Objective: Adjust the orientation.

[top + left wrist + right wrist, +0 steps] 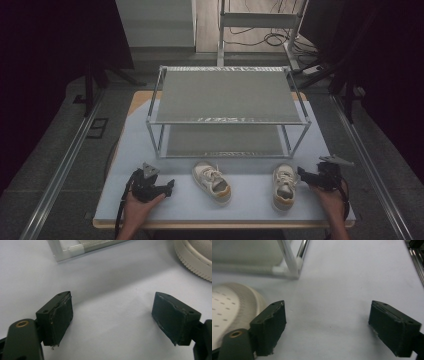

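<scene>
**Two small shoes wait in front of the rack, both grippers wide and empty**

Two cream-white child's sneakers with orange-tan heel patches lie on the pale tabletop, well apart from each other. The left shoe point(212, 182) sits near the table's middle, angled, just in front of the rack. The right shoe point(284, 186) lies farther right with its toe toward the rack. Its perforated toe cap shows just beside the left-hand jaw in the right gripper view point(229, 310), not between the jaws.

The right gripper point(303, 174) rests just beside that shoe, its jaws spread wide with bare tabletop between them. The left gripper point(169, 187) lies near the left shoe but apart from it, its jaws equally wide and empty. The ribbed sole edge of that shoe shows in the left gripper view point(192, 260).

To do the pickup well, each gripper should probably swing toward its shoe so that the jaws straddle the heel or the side wall. The soft upper may fold, so a firm grip low on the sole seems safer.

Behind the shoes stands one two-tier metal rack with grey fabric shelves point(227, 95), both tiers bare, on one white-covered table point(150, 130). The count: two shoes, two grippers, one rack, two shelves.
</scene>
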{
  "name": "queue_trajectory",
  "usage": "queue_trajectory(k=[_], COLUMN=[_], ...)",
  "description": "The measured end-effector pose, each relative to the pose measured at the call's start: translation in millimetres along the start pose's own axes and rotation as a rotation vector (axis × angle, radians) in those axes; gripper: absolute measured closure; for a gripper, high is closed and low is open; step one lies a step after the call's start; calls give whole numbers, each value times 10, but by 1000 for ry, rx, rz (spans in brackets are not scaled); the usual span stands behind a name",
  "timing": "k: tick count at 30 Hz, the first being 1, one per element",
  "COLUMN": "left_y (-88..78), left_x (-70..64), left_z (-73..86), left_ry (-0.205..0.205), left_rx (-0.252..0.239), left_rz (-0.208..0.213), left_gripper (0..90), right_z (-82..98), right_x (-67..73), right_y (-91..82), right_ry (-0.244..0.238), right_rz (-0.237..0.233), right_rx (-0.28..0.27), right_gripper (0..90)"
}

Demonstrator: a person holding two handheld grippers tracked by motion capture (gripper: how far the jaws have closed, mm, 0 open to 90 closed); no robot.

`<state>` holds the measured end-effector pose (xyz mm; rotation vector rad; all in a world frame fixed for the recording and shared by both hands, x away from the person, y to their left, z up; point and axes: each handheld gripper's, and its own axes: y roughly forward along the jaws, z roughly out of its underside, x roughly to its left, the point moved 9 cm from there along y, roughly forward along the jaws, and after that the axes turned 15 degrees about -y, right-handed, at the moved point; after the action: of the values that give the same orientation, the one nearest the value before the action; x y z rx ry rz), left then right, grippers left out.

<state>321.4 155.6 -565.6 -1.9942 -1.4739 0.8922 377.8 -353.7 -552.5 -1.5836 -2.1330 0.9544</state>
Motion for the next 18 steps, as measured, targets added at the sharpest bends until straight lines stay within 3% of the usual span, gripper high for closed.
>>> queue_trajectory(k=[2, 5, 9, 11, 14, 18], left_y=[0, -1, -1, -2, -5, -4], left_x=[0, -1, -1, -3, -3, 0], left_z=[0, 1, 1, 1, 2, 1], left_ry=[0, 1, 1, 2, 2, 3], left_rx=[0, -3, 0, -3, -4, 0], left_rz=[0, 3, 0, 3, 2, 2], left_gripper=[171, 172, 171, 173, 175, 174], right_z=[-21, -127, -306, -436, -622, -744], right_x=[-10, 30, 259, 448, 808, 1375], right_y=[-73, -310, -701, -932, -1178, -1172], right_ry=[15, -14, -60, -103, -147, -201], right_rz=[15, 29, -22, -55, -157, -298], right_rx=[-32, -103, -198, -259, -321, -318], right_gripper=[230, 346, 522, 625, 744, 858])
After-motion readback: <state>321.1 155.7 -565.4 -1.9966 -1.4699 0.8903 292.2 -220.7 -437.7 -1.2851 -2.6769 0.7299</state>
